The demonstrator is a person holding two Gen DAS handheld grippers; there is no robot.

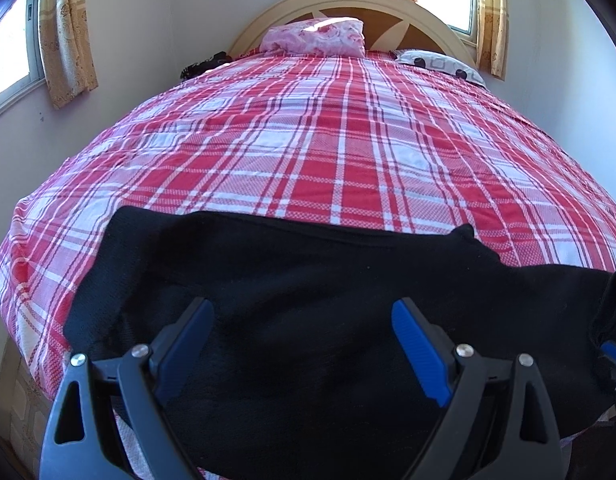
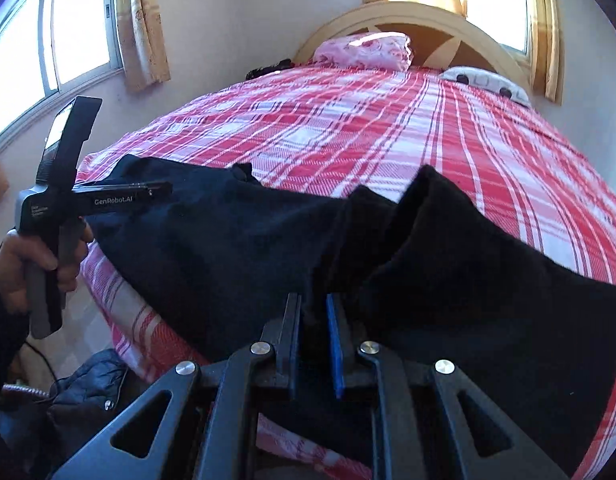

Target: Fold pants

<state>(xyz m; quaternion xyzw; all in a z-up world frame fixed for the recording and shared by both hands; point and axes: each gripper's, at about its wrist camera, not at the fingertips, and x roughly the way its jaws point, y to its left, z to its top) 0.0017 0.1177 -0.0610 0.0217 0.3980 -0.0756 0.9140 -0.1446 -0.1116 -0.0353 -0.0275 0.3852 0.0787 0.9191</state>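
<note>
The black pants (image 1: 292, 280) lie across the near end of a bed with a red and white plaid cover (image 1: 308, 140). My left gripper (image 1: 304, 324) is open just above the pants, its blue-padded fingers wide apart with nothing between them. In the right wrist view the pants (image 2: 228, 248) bunch up into a ridge at the middle. My right gripper (image 2: 314, 312) is shut on a fold of the pants there. The left gripper's body (image 2: 88, 200) shows at the left of that view, held in a hand.
A pink pillow (image 1: 320, 38) and a white patterned pillow (image 1: 440, 62) lie by the curved headboard (image 1: 348, 4). Walls and curtained windows flank the bed. A dark jacket (image 2: 84, 392) lies on the floor at the bed's left side.
</note>
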